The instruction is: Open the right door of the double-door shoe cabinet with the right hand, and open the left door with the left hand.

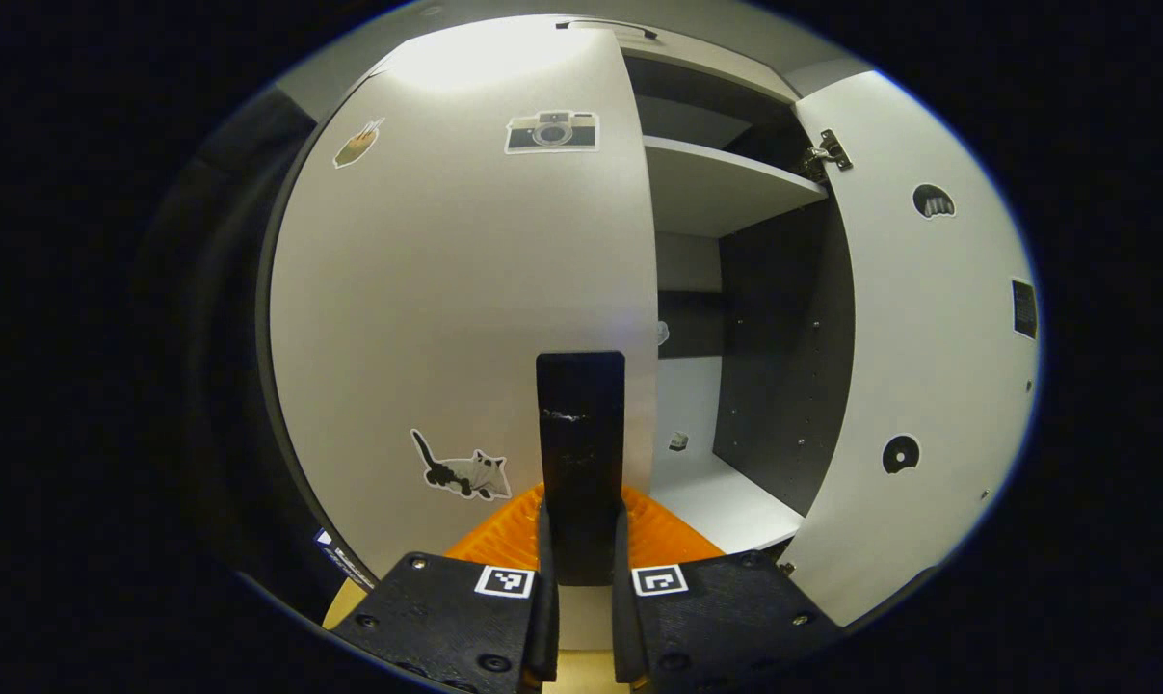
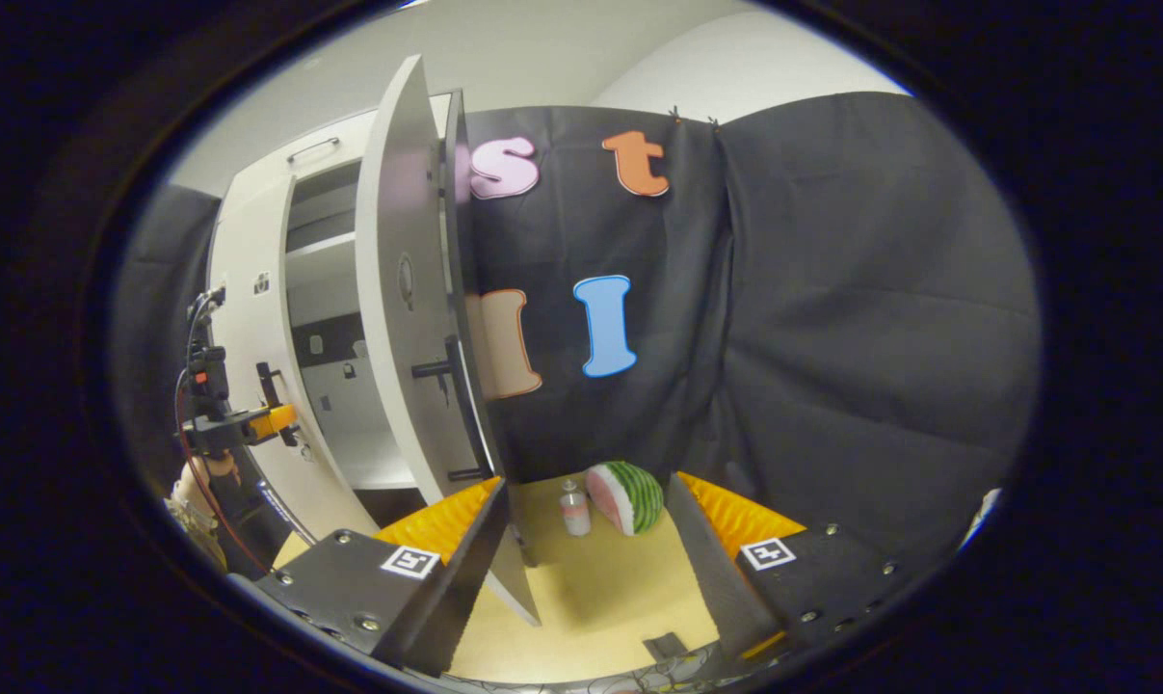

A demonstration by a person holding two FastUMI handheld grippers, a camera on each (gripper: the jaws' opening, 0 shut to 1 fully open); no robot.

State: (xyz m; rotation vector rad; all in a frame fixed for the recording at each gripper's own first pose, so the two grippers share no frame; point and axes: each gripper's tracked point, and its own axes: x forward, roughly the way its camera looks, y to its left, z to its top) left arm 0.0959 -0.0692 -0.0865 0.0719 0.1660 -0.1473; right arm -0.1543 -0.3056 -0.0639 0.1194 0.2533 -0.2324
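The white shoe cabinet's left door (image 1: pixel 446 289), with stickers on it, lies flat against the cabinet front. Its black bar handle (image 1: pixel 581 414) sits between the fingers of my left gripper (image 1: pixel 581 525), which is shut on it. The right door (image 1: pixel 928 337) is swung wide open, baring the shelves (image 1: pixel 726 183). In the right gripper view, that open door (image 2: pixel 403 289) stands edge-on with its black handle (image 2: pixel 461 405) just left of my right gripper (image 2: pixel 581 540), which is open with nothing in it. Farther left, the left gripper (image 2: pixel 244 419) holds the left door's handle (image 2: pixel 268 381).
A watermelon slice (image 2: pixel 624 496) and a small jar (image 2: pixel 573 511) stand on the tan table (image 2: pixel 600 598) against the black cloth wall, just right of the open door. A hand and sleeve (image 2: pixel 200 492) hold the left gripper.
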